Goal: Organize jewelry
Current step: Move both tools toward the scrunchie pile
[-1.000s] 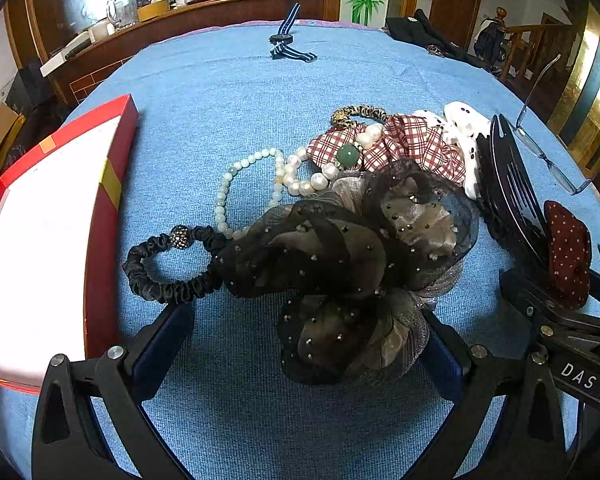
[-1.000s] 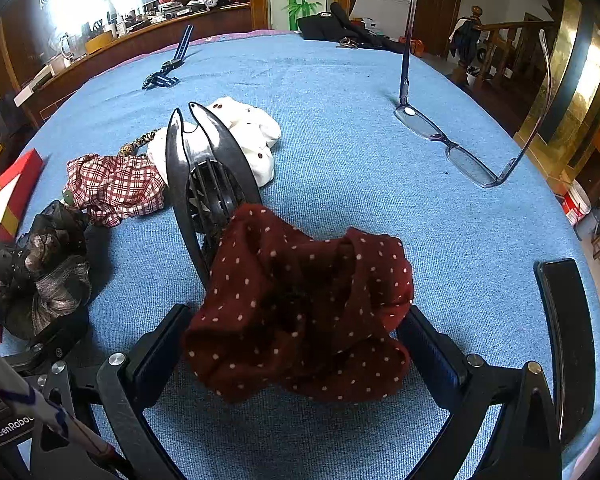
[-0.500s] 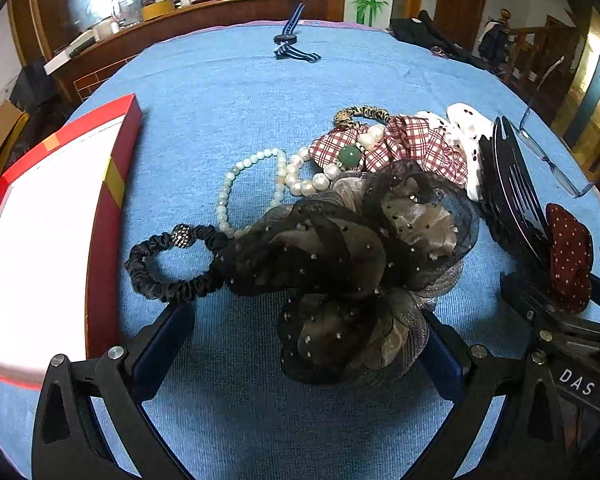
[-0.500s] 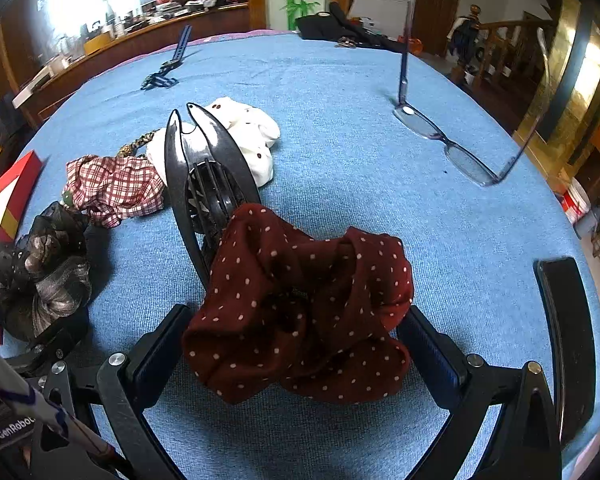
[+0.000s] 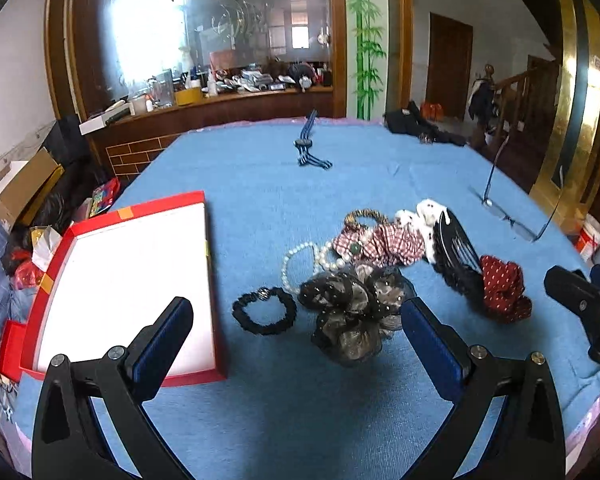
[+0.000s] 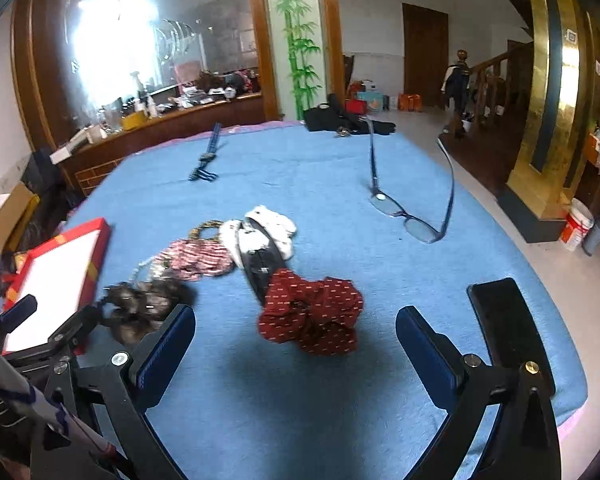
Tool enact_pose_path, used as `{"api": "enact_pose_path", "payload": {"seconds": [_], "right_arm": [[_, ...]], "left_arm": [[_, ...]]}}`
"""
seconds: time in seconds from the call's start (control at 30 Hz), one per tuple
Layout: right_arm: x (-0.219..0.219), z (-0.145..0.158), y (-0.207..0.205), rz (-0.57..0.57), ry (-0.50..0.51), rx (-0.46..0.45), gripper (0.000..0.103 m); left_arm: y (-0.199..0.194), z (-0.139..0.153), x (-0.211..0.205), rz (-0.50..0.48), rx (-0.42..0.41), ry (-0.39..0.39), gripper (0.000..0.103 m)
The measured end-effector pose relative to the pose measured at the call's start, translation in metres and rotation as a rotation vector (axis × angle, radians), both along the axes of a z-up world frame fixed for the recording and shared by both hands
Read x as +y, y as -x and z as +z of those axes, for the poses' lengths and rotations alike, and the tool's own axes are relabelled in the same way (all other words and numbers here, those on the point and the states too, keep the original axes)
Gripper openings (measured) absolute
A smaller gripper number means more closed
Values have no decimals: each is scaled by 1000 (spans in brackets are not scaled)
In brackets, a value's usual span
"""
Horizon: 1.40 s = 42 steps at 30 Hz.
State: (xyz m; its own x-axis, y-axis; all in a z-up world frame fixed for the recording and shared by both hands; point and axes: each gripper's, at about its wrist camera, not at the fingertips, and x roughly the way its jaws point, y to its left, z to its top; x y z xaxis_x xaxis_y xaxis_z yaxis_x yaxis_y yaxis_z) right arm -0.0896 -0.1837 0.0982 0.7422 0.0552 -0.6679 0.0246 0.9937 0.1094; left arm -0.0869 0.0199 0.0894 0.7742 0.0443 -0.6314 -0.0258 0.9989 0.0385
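Note:
A pile of hair accessories lies on the blue cloth. In the left wrist view my left gripper (image 5: pixel 296 336) is open, raised above a black hair tie (image 5: pixel 265 315) and a dark sheer scrunchie (image 5: pixel 354 312). Beyond them lie a pearl bracelet (image 5: pixel 300 258), a plaid scrunchie (image 5: pixel 380 242), a black hair claw (image 5: pixel 456 254) and a red dotted scrunchie (image 5: pixel 502 290). An open red box with a white inside (image 5: pixel 128 284) sits on the left. My right gripper (image 6: pixel 296 344) is open, lifted above the red dotted scrunchie (image 6: pixel 312 316), holding nothing.
Eyeglasses (image 6: pixel 410 220) rest upside down at the right. A striped blue strap (image 6: pixel 206 160) lies far back. A black phone (image 6: pixel 508 320) lies near the right front edge. Dark clothing (image 6: pixel 340 120) sits at the far edge. The table drops off at right.
Both grippers have pulled up and back from the table. The dark sheer scrunchie and the red dotted scrunchie, earlier between the fingers, now lie lower and farther away.

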Motion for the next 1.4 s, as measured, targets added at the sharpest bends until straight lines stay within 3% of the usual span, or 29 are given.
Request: {"api": "enact_pose_path", "payload": {"seconds": [0.33, 0.8, 1.4], "right_arm": [[10, 1, -2, 11, -30, 17, 102], [14, -4, -2, 24, 5, 32, 102], [4, -13, -6, -1, -7, 64, 102]], "left_arm": [[3, 5, 7, 5, -2, -10, 103], [0, -1, 7, 3, 22, -20, 103], [0, -14, 26, -4, 73, 9, 103]]}}
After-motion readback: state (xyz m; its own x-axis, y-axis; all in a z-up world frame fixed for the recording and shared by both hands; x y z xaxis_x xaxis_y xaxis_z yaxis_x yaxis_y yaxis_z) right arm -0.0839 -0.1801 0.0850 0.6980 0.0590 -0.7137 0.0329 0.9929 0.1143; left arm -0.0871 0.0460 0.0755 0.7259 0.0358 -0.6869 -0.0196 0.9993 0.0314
